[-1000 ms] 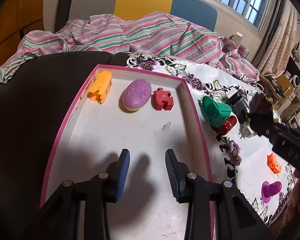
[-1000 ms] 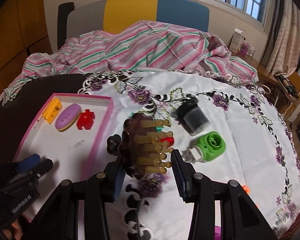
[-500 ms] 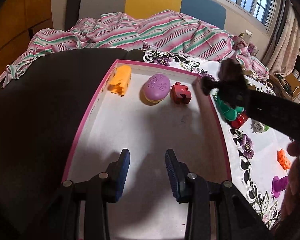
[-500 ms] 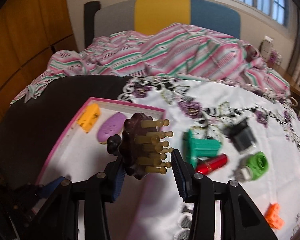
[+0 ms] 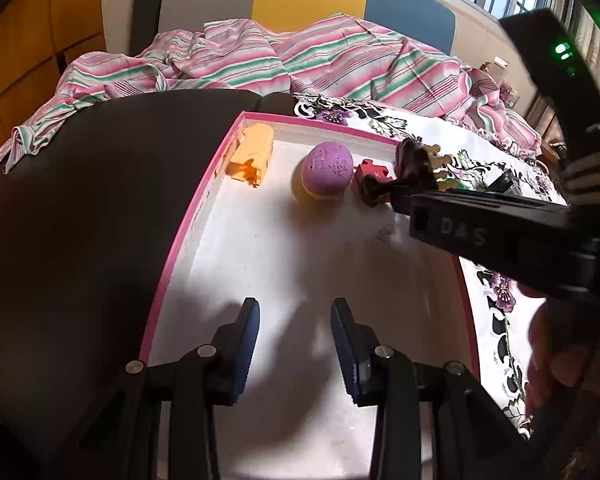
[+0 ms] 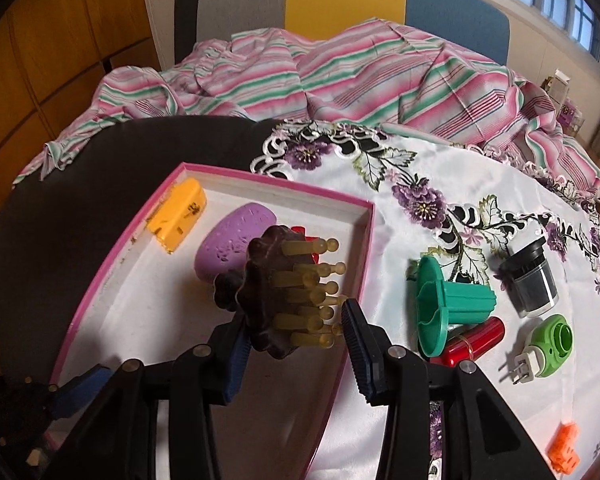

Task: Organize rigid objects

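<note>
Step in hand: carrying the brush [image 6: 276, 300] into the tray [image 6: 364, 240]. By my reckoning it comes next to the items already filed along the tray's far edge; the coming move calls for lowering it to the tray floor beside the red piece [image 5: 372, 172], then letting the jaws part.

- Right gripper [image 6: 296, 336]: jaws closed most of the way on the brush. Dark scalloped back against the left jaw, yellow pegs pointing toward the right jaw. Brush held above the tray, near its far right corner.
- Left gripper [image 5: 294, 344]: jaws half open, nothing between them. Hangs over the tray's near edge, well apart from the brush.
- Tray, far edge, left to right: orange block [image 5: 252, 154], purple oval [image 5: 328, 168], red piece. Brush hangs just in front of the red piece; whether it touches, I cannot tell.
- On the cloth [image 6: 460, 168], right of the tray, not yet filed: green funnel [image 6: 448, 304], red tube [image 6: 476, 338], black jar [image 6: 530, 280], green plug [image 6: 548, 342], orange bit [image 6: 565, 446] at the near edge.
</note>
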